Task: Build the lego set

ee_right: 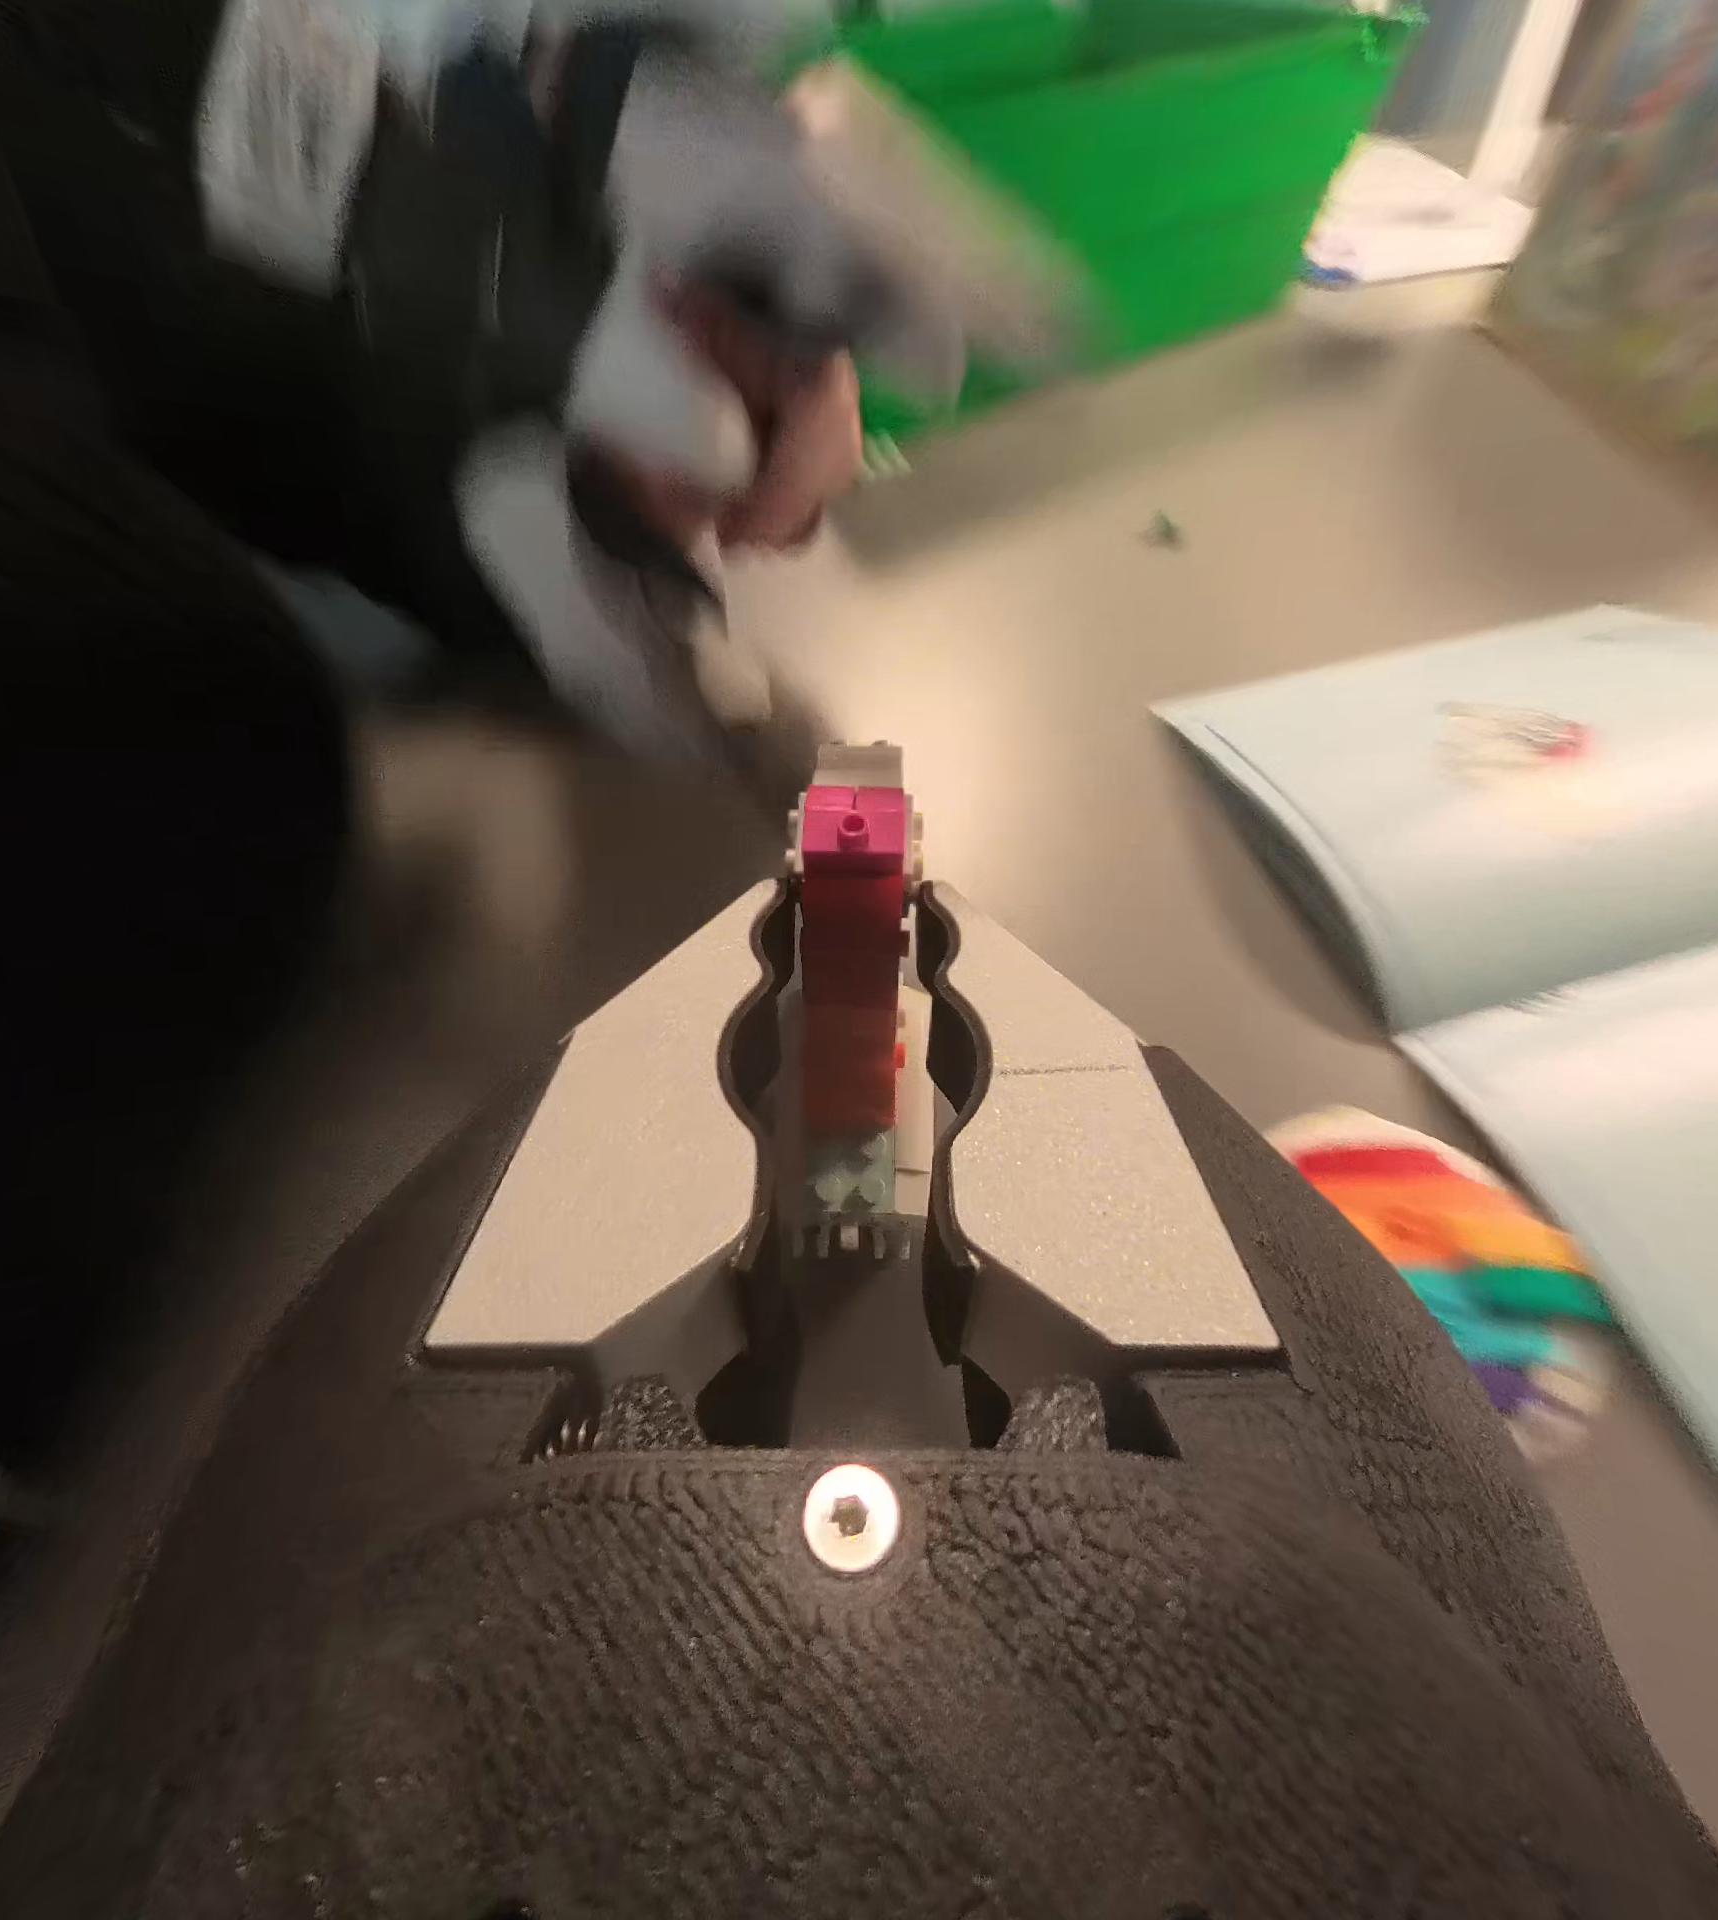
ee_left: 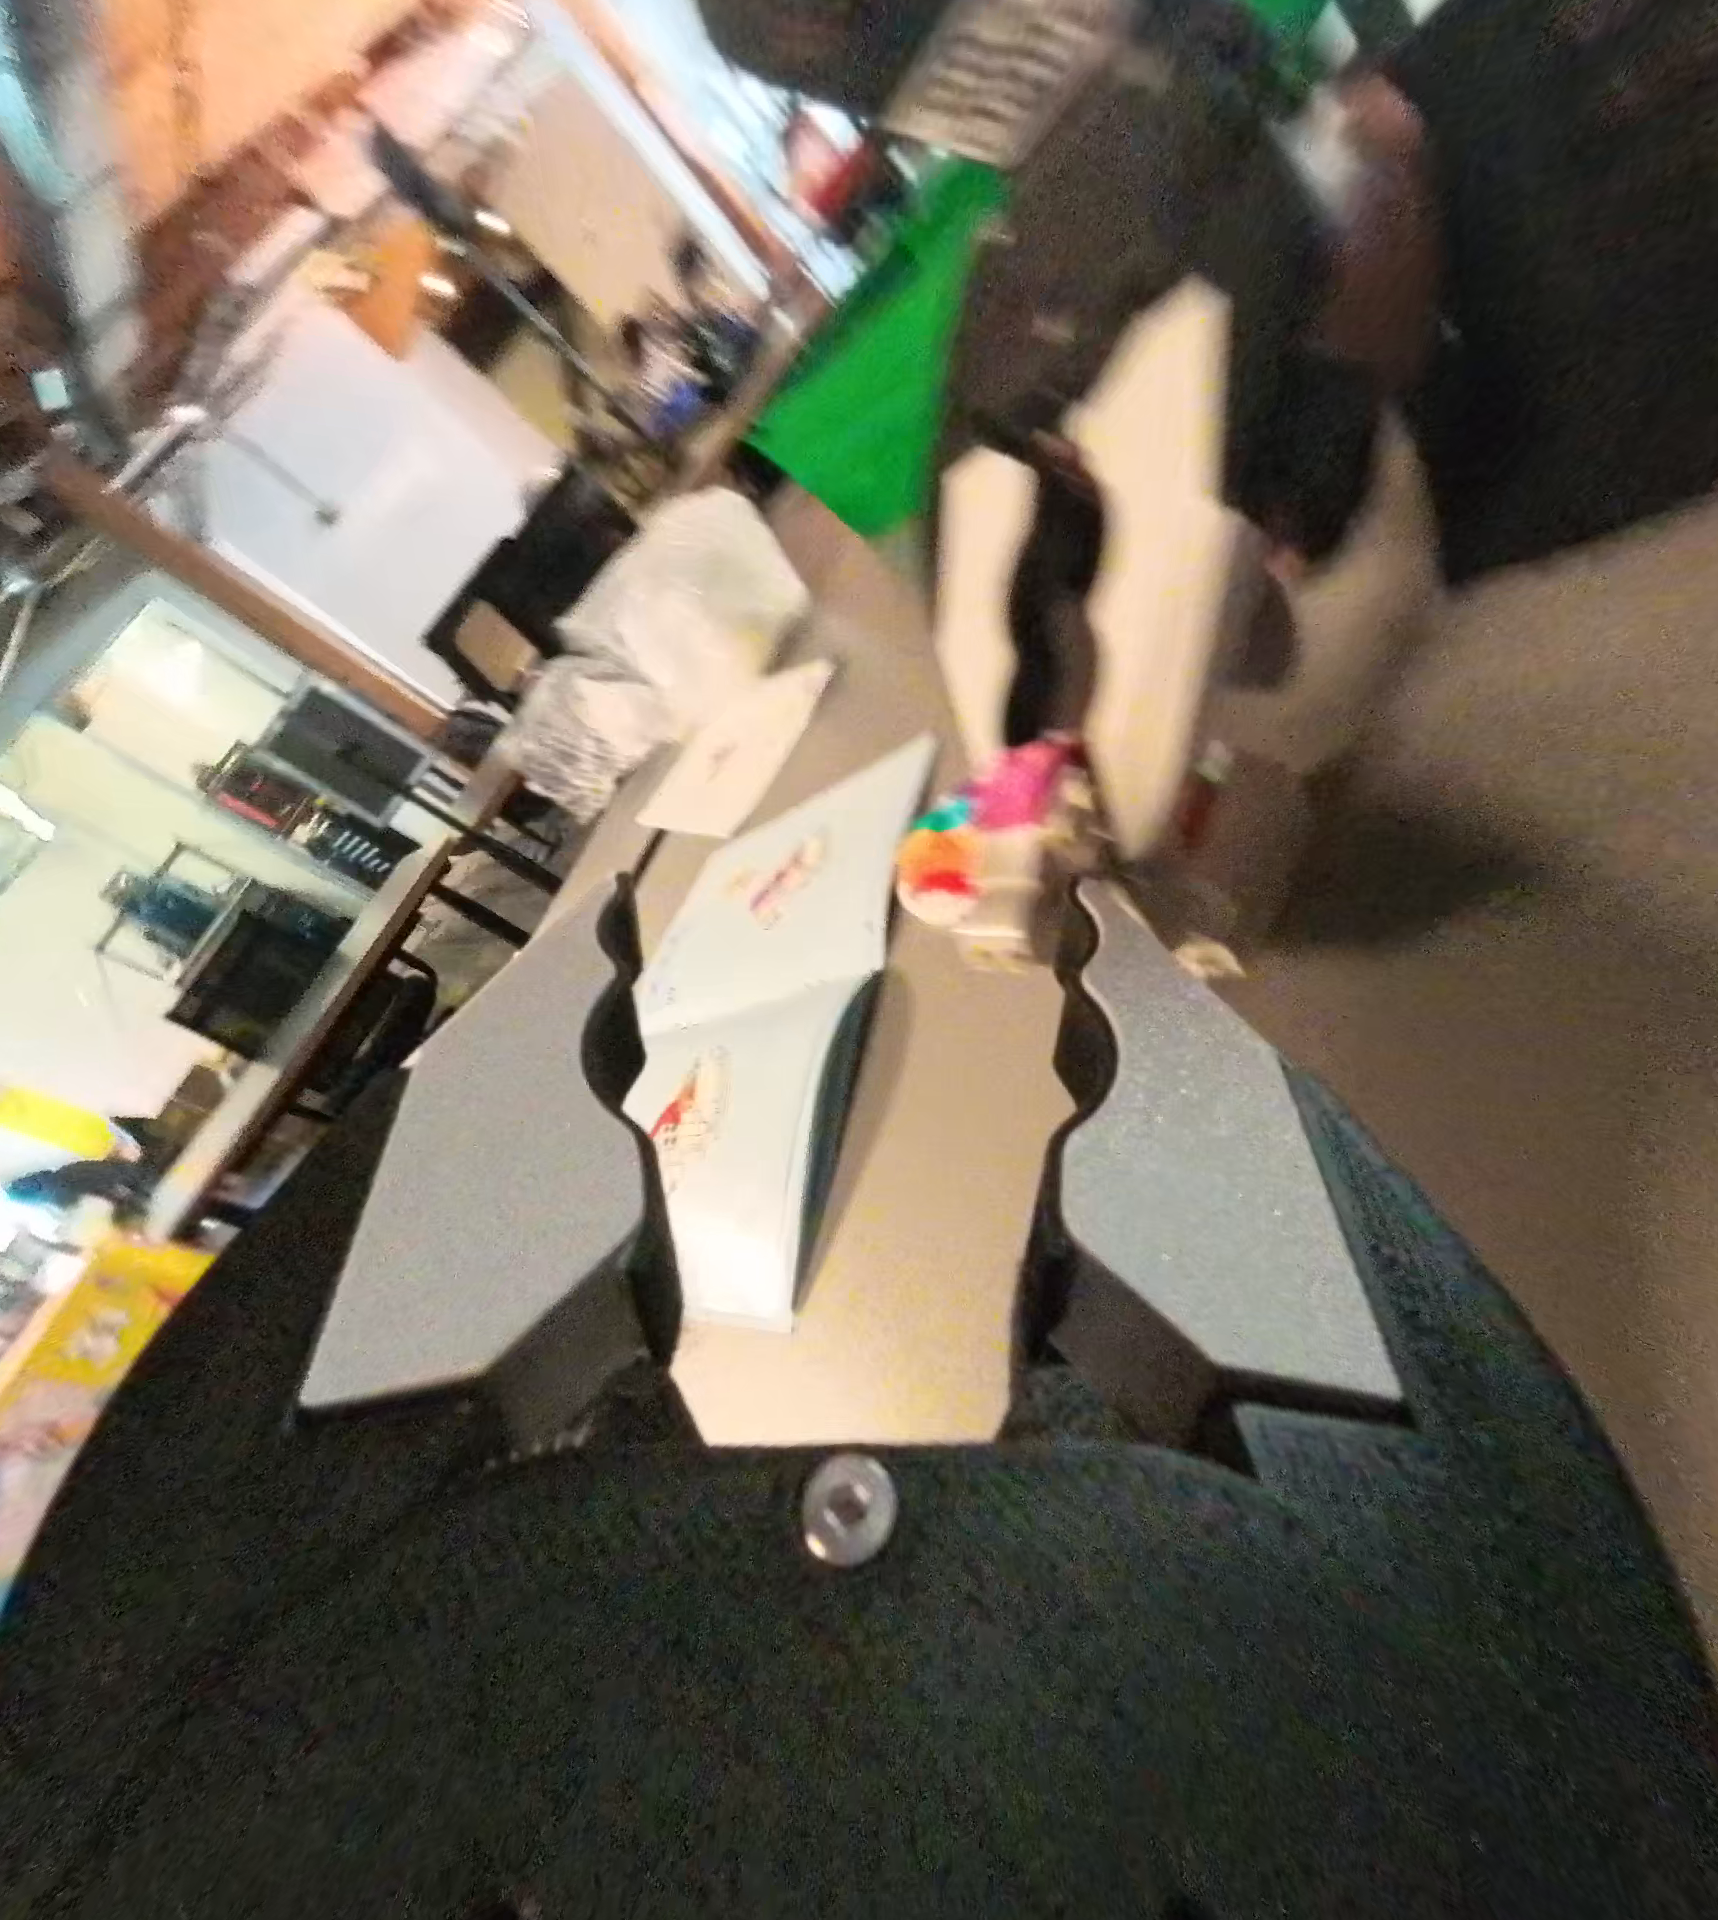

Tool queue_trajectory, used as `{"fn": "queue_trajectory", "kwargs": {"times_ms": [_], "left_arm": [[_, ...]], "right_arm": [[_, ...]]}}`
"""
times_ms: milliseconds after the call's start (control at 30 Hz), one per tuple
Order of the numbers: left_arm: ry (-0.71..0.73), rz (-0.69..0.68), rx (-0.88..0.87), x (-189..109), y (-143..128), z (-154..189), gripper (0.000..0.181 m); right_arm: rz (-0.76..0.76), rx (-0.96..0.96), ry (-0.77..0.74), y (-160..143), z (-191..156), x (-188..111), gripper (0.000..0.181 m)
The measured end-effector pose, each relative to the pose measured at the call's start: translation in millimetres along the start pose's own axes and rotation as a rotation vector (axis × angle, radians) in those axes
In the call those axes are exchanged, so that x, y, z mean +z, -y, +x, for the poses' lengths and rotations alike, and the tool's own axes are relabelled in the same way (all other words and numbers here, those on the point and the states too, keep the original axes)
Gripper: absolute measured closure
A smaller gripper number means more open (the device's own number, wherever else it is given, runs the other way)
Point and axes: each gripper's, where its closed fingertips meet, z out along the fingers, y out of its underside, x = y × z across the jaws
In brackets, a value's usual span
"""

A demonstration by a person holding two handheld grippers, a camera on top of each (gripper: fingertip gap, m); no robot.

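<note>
My right gripper [ee_right: 855, 899] is shut on a narrow lego assembly [ee_right: 850, 842] of stacked magenta, red, orange, pale green and white bricks, which sticks out past the fingertips above the table. In the left wrist view the right gripper [ee_left: 1052, 779] shows ahead, tilted, with the colourful assembly [ee_left: 1026, 774] between its white fingers. My left gripper [ee_left: 850, 914] is open and empty, low over the open instruction booklet [ee_left: 782, 987]. It shows as a blurred shape [ee_right: 626, 468] in the right wrist view.
A pile of colourful loose bricks [ee_left: 943, 868] lies beside the booklet [ee_right: 1509, 831]; the pile also shows in the right wrist view [ee_right: 1437, 1268]. A green bin [ee_right: 1094, 156] stands at the back, with a printed box [ee_right: 1686, 260] to its right. The grey table [ee_left: 1561, 935] ends at its left edge.
</note>
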Motion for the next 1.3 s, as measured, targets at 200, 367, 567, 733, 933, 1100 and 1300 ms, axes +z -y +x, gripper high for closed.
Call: {"fn": "queue_trajectory", "kwargs": {"times_ms": [200,367,567,733,933,1100,1300], "left_arm": [[0.173,0.187,-0.373,-20,-16,-64,0.094],[0.163,0.221,-0.534,-22,-29,-75,0.087],[0.186,0.251,-0.549,-30,-31,-85,0.087],[0.202,0.282,-0.616,-33,-33,-93,0.087],[0.204,0.294,-0.676,-32,-36,-95,0.093],[0.017,0.282,-0.734,-20,-34,-70,0.157],[0.067,0.183,-0.645,9,-54,-78,0.172]], "right_arm": [[-0.054,-0.042,-0.029,-8,0,11,0.159],[-0.029,-0.020,-0.020,-7,1,12,0.159],[0.017,-0.004,-0.011,-2,3,8,0.148],[0.283,-0.018,-0.084,36,21,-28,0.133],[0.638,-0.157,-0.785,61,100,-124,0.146],[0.576,-0.170,-1.282,34,135,-181,0.157],[0.562,-0.083,-1.388,16,151,-196,0.158]]}}
